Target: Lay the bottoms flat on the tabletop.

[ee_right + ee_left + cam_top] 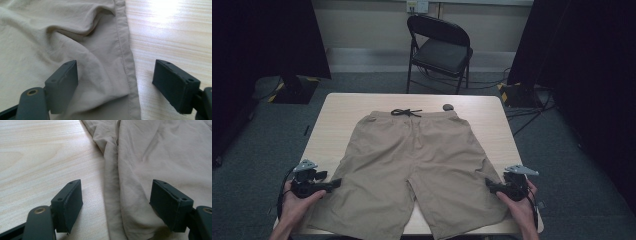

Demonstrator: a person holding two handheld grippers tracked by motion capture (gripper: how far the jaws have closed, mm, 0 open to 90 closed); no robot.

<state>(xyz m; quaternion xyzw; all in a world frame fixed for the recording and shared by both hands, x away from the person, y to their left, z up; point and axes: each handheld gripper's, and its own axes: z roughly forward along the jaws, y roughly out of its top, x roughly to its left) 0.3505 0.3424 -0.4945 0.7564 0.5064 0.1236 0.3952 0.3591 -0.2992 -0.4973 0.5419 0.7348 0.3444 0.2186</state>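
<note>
A pair of tan shorts (417,160) lies spread flat on the light wooden table (342,115), waistband and black drawstring (406,112) at the far side. My left gripper (337,182) sits low at the outer edge of the left leg, jaws open. In the left gripper view, the leg's side seam (112,182) runs between the jaws of my left gripper (117,202), unpinched. My right gripper (488,184) mirrors it at the right leg's outer edge. Its hem (125,65) lies between the wide-apart jaws of my right gripper (116,85), with no pad pressing on it.
A small dark round object (448,107) rests on the table beyond the waistband. A black folding chair (439,47) stands behind the table. Dark curtains flank both sides, and cables (524,112) trail over the grey floor at the right.
</note>
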